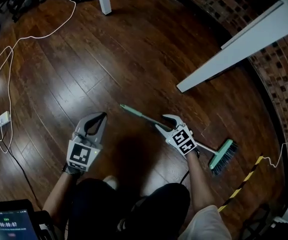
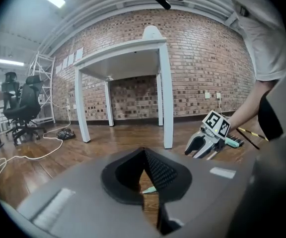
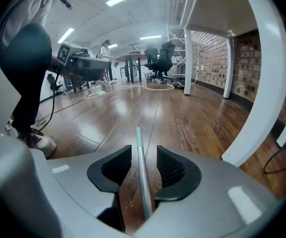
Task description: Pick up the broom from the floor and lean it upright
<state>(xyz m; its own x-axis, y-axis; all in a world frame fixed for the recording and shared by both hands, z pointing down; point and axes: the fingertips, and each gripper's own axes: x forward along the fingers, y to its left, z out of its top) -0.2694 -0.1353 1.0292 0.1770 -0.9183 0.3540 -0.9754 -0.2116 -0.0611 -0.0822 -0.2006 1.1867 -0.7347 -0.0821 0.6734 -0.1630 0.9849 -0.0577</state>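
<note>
Left gripper [image 1: 102,116] has its fingers pinched together on nothing. The broom [image 1: 206,148] lies flat on the floor [image 1: 109,59], and the right gripper [image 1: 163,122] has its fingers spread either side of the thin handle [image 3: 142,182], not squeezing. It looks light, stiff, slick and head-heavy, so I'd clamp firmly about there.

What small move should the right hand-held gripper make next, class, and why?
Probably close the right hand-held gripper on the broom handle. The handle already runs between its jaws, which stand apart on either side without pressing it, and the broom lies flat on the floor. A firm hold seems needed before any lift.
</note>
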